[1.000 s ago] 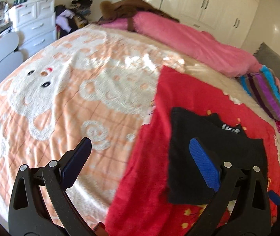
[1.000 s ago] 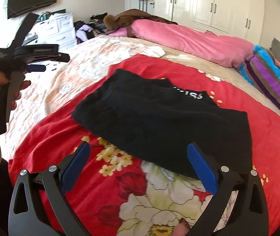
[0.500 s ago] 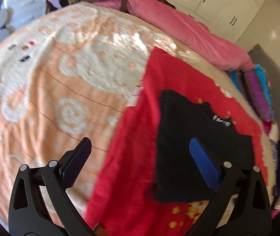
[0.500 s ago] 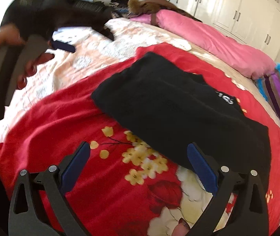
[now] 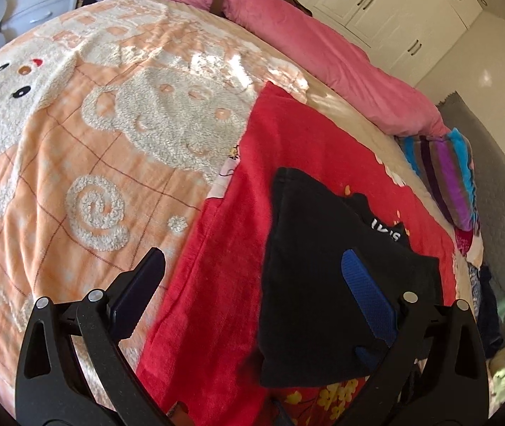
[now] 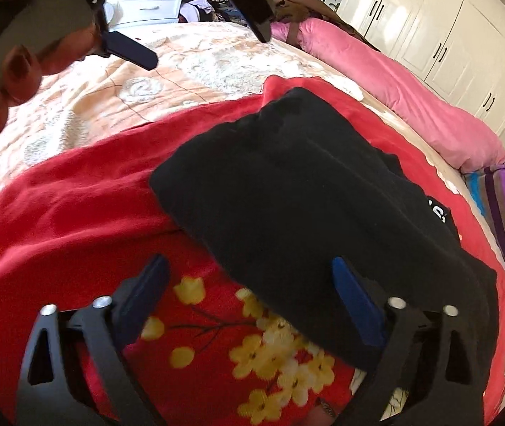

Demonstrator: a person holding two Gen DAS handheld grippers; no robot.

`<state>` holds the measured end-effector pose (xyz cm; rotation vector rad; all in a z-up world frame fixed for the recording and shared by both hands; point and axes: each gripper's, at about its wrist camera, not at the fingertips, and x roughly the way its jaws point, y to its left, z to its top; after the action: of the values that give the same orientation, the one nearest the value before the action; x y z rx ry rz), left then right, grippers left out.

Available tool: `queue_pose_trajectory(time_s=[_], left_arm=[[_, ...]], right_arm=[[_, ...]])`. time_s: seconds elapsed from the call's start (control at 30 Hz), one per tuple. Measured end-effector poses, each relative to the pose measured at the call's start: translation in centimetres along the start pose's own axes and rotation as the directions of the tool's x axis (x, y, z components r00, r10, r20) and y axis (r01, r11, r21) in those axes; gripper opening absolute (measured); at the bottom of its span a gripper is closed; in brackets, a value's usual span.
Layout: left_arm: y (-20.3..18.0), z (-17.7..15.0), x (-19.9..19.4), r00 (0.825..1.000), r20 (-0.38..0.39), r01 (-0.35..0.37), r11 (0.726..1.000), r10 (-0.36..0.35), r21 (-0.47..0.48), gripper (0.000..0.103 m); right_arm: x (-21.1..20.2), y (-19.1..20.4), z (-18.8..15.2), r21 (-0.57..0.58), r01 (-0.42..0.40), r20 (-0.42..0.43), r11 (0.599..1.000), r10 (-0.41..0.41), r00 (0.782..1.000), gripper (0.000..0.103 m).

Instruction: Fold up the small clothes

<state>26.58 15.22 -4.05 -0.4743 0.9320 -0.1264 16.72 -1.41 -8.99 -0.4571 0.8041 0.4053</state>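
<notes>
Step in hand: I judge I am bringing both grippers to the black garment [image 6: 309, 213] to take an edge for a fold; nothing is gripped yet.
My left gripper [image 5: 252, 294]: jaws spread wide and empty, above the red blanket [image 5: 217, 284] on the bed.
My right gripper [image 6: 248, 294]: jaws also wide apart and empty, low over the yellow flower print.
Where the garment lies: flat on the red blanket, already partly doubled, white lettering at its far right.
Relative to left jaws: its left edge falls between them; my blue pad [image 5: 366, 298] sits over the black cloth.
Relative to right jaws: the near hem crosses the gap, close by the right-hand jaw.
Doing it well: I should pinch only the top layer at a corner, both sides level, and leave the blanket out of the bite.
Risk: plush blanket may catch with the hem.
</notes>
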Motion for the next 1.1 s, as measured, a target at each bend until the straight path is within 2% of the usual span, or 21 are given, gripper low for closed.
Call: queue_pose_trajectory(time_s=[0.03, 0.13, 0.23, 0.3, 0.37, 0.47, 0.5, 0.57, 0.6, 0.67, 0.8, 0.97, 1.1], left_arm=[[0.1, 0.1, 0.1, 1.000, 0.000, 0.000, 1.000, 0.000, -0.004, 0.093], [0.2, 0.2, 0.5, 1.000, 0.001, -0.004, 1.000, 0.004, -0.013, 0.093], [0.2, 0.2, 0.9, 1.000, -0.002, 0.002, 1.000, -0.002, -0.016, 0.093], [0.1, 0.3, 1.2, 1.000, -0.005, 0.009, 1.000, -0.009, -0.015, 0.093], [0.0, 0.3, 1.5, 0.999, -0.010, 0.035, 0.999, -0.035, -0.020, 0.093], [-0.4, 0.4, 2.4, 0.996, -0.035, 0.083, 0.996, -0.083, -0.021, 0.093], [-0.6, 0.4, 2.8, 0.993, -0.048, 0.106, 0.994, -0.107, -0.027, 0.093], [-1.0, 0.3, 3.8, 0.979, -0.080, 0.182, 0.981, -0.186, -0.062, 0.093], [-1.2, 0.2, 4.4, 0.966, -0.097, 0.231, 0.968, -0.240, -0.094, 0.093], [-1.8, 0.1, 5.3, 0.953, -0.117, 0.267, 0.957, -0.280, -0.115, 0.093], [-3.5, 0.2, 6.7, 0.952, -0.148, 0.262, 0.963, -0.269, -0.069, 0.093], [-3.8, 0.2, 8.4, 0.957, -0.168, 0.230, 0.971, -0.238, -0.067, 0.091], [-3.7, 0.2, 9.7, 0.940, -0.190, 0.266, 0.958, -0.283, -0.108, 0.062]], right_arm=[[0.2, -0.1, 0.1, 0.004, 0.003, 0.004, 1.000, -0.003, 1.000, 0.085], [0.8, -0.4, 0.3, 0.004, 0.024, 0.017, 1.000, -0.024, 1.000, 0.073], [0.7, -0.9, 0.6, 0.012, 0.006, 0.052, 1.000, -0.006, 0.999, 0.046], [0.3, -1.9, 0.6, 0.053, -0.043, 0.075, 0.998, 0.039, 0.996, 0.020], [-0.3, -3.8, 0.3, 0.141, -0.101, 0.100, 0.985, 0.087, 0.991, 0.013], [-1.3, -7.2, -0.5, 0.306, -0.226, 0.169, 0.925, 0.181, 0.969, 0.011], [-1.6, -7.8, -0.7, 0.323, -0.239, 0.182, 0.916, 0.187, 0.965, 0.011], [-2.1, -8.3, -0.8, 0.320, -0.236, 0.189, 0.918, 0.182, 0.965, 0.011], [-2.2, -8.3, -0.7, 0.313, -0.231, 0.184, 0.921, 0.179, 0.966, 0.011], [-2.3, -8.1, -0.6, 0.306, -0.229, 0.177, 0.924, 0.181, 0.967, 0.011], [-2.5, -7.6, -0.5, 0.291, -0.220, 0.171, 0.931, 0.176, 0.970, 0.011], [-2.7, -7.9, -0.6, 0.299, -0.223, 0.177, 0.928, 0.176, 0.968, 0.011], [-2.7, -8.0, -0.7, 0.307, -0.225, 0.177, 0.925, 0.177, 0.968, 0.010]])
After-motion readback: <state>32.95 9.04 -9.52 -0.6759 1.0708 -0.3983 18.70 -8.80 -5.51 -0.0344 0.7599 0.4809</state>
